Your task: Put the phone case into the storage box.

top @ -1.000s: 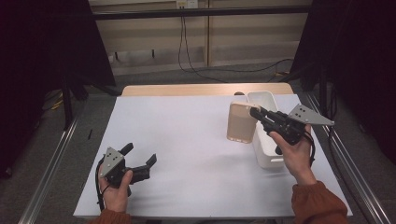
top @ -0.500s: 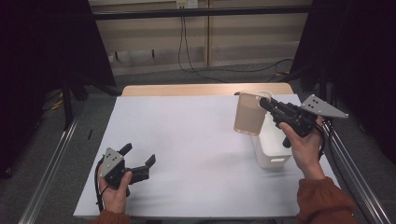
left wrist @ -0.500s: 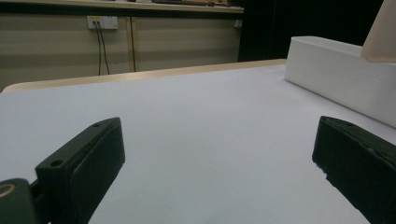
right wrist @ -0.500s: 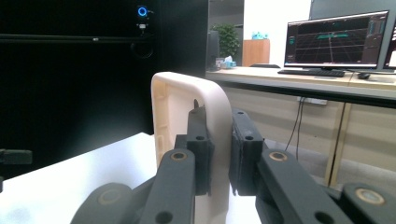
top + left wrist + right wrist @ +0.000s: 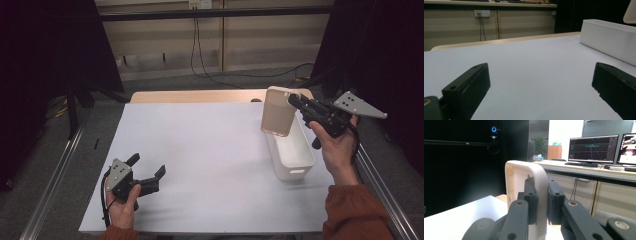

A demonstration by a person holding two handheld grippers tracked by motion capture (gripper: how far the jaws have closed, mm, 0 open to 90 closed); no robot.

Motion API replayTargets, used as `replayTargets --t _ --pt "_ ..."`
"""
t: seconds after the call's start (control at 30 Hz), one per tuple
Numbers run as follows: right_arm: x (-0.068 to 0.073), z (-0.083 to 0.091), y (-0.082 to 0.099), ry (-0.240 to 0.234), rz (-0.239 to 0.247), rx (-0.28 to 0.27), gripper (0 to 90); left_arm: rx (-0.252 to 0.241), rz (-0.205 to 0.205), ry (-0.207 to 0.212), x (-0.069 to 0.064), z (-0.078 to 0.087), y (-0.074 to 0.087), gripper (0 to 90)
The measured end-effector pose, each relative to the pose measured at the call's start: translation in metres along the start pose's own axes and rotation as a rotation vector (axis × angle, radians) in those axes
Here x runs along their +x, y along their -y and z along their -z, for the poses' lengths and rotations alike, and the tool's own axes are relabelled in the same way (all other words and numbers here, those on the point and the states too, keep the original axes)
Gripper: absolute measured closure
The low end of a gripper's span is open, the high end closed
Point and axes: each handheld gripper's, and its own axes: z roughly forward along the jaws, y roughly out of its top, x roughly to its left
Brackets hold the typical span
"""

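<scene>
Beige rounded plastic lid (image 5: 278, 112), pinched by right tool (image 5: 294, 101), white oblong bin (image 5: 292, 154)

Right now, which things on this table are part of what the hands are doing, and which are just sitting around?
In the job:
- lid, clamped by the right gripper and held up over the bin
- bin, white, open, on the table's right side

Just lying about:
- left gripper, open, resting idle on the sheet
- cables on the floor behind the table
</scene>
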Motion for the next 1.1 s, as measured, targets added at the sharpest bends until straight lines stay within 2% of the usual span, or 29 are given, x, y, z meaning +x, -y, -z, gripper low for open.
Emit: replayTargets --t 0.07,0.2,0.33,0.67,0.87,0.93,1.0,1.1 --pt "-0.003 0.0 -0.001 0.007 -0.001 -0.002 81.0 0.0 0.0 0.016 -0.001 0.0 0.0 1.7" --pt "-0.011 0.0 -0.002 0.019 0.005 -0.001 81.1 0.002 -0.003 0.008 0.0 0.001 0.0 1.7" --pt "-0.019 0.002 -0.003 0.042 0.002 -0.007 81.1 0.01 0.033 0.004 0.0 -0.001 0.001 2.1" --pt "-0.042 0.003 -0.003 0.096 0.006 -0.005 81.1 0.01 0.007 0.015 -0.003 -0.001 0.001 2.3" --pt "-0.05 -0.006 0.004 0.107 -0.019 -0.019 81.2 0.015 0.019 0.022 -0.002 -0.002 0.002 2.3" --pt "-0.051 -0.009 0.006 0.108 -0.014 -0.014 81.2 0.018 0.004 0.022 -0.002 -0.002 0.002 2.4" --pt "-0.053 -0.011 0.008 0.109 -0.004 -0.008 81.2 0.016 0.017 0.027 -0.004 -0.003 0.002 2.1" --pt "-0.054 -0.015 0.013 0.11 0.004 0.001 81.1 0.022 0.01 0.033 -0.003 -0.004 0.002 2.0"
